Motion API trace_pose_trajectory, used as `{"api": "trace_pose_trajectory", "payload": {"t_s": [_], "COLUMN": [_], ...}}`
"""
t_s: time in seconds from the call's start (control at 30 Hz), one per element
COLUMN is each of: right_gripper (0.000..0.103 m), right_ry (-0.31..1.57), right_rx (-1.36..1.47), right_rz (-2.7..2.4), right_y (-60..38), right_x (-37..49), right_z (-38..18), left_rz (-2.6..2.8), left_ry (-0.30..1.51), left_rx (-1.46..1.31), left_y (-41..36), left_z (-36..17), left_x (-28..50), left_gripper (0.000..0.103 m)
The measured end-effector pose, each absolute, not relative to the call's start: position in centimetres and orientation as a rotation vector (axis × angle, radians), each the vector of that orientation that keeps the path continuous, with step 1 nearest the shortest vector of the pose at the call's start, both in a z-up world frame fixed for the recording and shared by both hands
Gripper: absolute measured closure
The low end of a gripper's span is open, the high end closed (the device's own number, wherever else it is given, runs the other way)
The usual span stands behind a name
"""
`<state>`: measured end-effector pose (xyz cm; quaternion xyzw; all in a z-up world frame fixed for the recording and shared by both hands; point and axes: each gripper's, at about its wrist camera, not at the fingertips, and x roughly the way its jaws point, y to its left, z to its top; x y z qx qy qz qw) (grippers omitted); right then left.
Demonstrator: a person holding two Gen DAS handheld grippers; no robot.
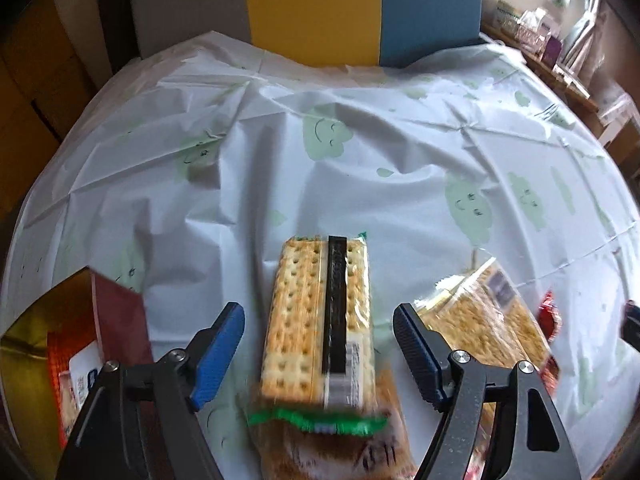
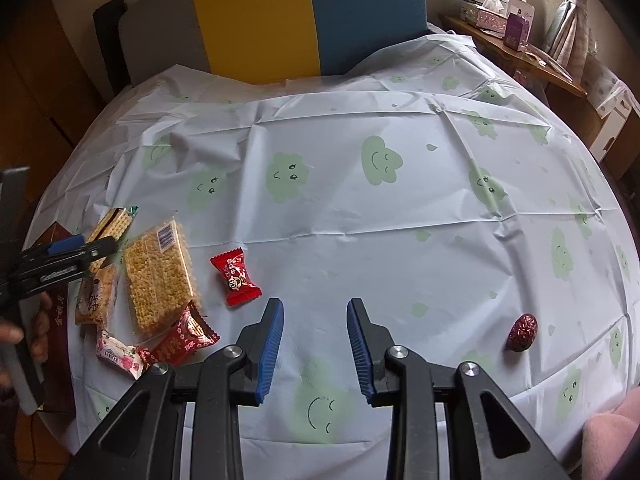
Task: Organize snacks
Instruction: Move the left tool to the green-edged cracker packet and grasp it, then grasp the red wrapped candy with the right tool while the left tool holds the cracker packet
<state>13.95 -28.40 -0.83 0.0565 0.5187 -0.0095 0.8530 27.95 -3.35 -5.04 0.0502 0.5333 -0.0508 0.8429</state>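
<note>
A clear-wrapped cracker pack [image 1: 320,320] with a black stripe lies between the spread blue ribbed fingers of the left gripper [image 1: 319,332], touching neither, on the crinkled plastic-covered tabletop [image 1: 360,160]; its green-edged near end is blurred. The right gripper [image 2: 315,342], jaws narrowly apart, holds nothing

Both wrist cameras look steeply down along their fingers onto the tablecloth [image 2: 360,208], the left closer, sharing the cracker packet [image 1: 320,312] cluster.
</note>
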Motion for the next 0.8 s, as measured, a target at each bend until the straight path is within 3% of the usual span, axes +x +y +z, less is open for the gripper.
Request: {"api": "trace_pose_trajectory", "payload": {"t_s": [0.03,0.07,0.4,0.8], "right_gripper": [0.07,0.07,0.07,0.07], "right_ry": [1.09,1.088,1.089,1.131], "right_rx": [0.119,0.118,0.079,0.059], "right_rz": [-0.019,-0.019,-0.034,-0.065], "right_y": [-28.4,-28.4,-28.1,-28.2], "right_x": [14.0,14.0,14.2,14.1], "right_z": [-0.8,-0.8,-1.2,-2.2], "left_rz": [-0.115,-0.113,-0.119,-0.194], "left_ry": [1.123,1.13,0.987,0.864], "left_rx": [0.099,0.097,0.101,0.147], "left_y": [-3.4,-3.3,-3.3,-4.8], "left_z": [-5.1,-5.2,-2.2,-1.7], "left_x": [28.2,28.4,23.9,9.7], "left_gripper": [0.053,0.055,0.055,0.055]}}
